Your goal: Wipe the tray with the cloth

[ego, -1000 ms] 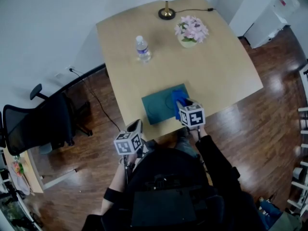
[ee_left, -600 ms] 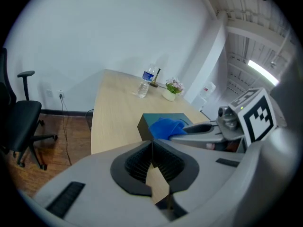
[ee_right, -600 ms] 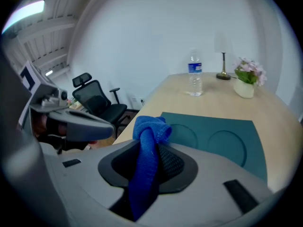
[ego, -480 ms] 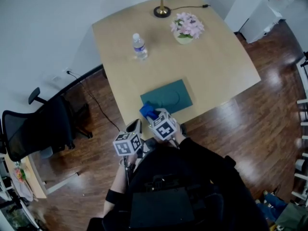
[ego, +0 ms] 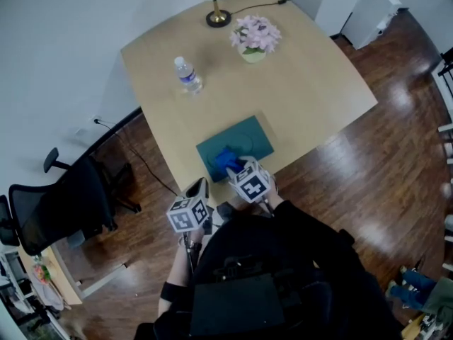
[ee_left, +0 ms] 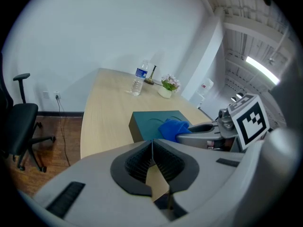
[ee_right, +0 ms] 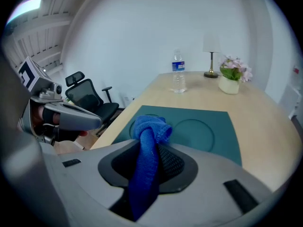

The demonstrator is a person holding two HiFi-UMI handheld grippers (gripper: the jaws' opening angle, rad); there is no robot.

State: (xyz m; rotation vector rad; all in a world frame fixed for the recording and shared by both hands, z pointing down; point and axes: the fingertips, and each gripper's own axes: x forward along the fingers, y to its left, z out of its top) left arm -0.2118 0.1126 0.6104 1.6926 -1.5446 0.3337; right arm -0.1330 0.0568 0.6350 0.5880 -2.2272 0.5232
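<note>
my right fingers grip the soft, light cloth at its bunch over the stiff tray; left fingers closed, empty.

Blue cloth bunched, over teal tray

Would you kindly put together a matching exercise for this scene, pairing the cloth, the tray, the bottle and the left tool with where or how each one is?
Things:
1. cloth
2. tray
3. bottle
4. left tool

Places or states:
a. shut, with nothing between its jaws
b. lying flat near the near edge of the table
c. gripped in the right tool
d. standing upright, apart from the tray

Pairs: 1-c, 2-b, 3-d, 4-a.
</note>
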